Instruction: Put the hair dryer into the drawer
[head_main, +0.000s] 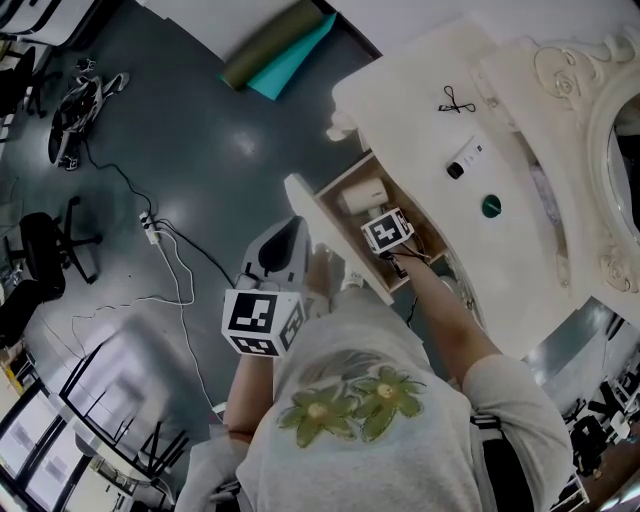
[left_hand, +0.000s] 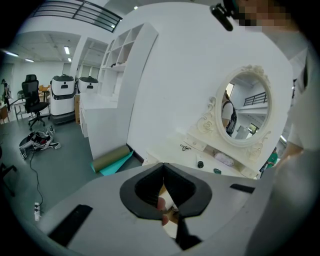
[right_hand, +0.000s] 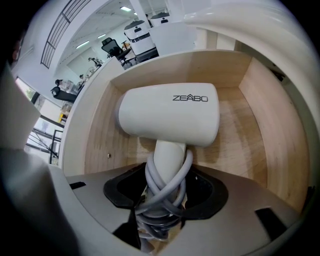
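Note:
The white hair dryer (head_main: 360, 196) lies inside the open wooden drawer (head_main: 337, 181) of the white dressing table (head_main: 420, 70). In the right gripper view the dryer's body (right_hand: 170, 112) rests on the drawer floor (right_hand: 255, 125), and its handle, wrapped in grey cord, runs back between my jaws. My right gripper (head_main: 374, 212) (right_hand: 167, 167) is shut on that handle. My left gripper (head_main: 293, 226) (left_hand: 163, 167) is shut with nothing in it, held in front of the white drawer front (head_main: 318, 232).
On the table top lie a black hair tie (head_main: 456, 100), a small white device (head_main: 466, 157) and a green round thing (head_main: 491, 206), beside the ornate mirror (head_main: 605, 110) (left_hand: 245, 107). A rolled mat (head_main: 278, 45) (left_hand: 111, 160), a power strip (head_main: 152, 228) and cables are on the floor.

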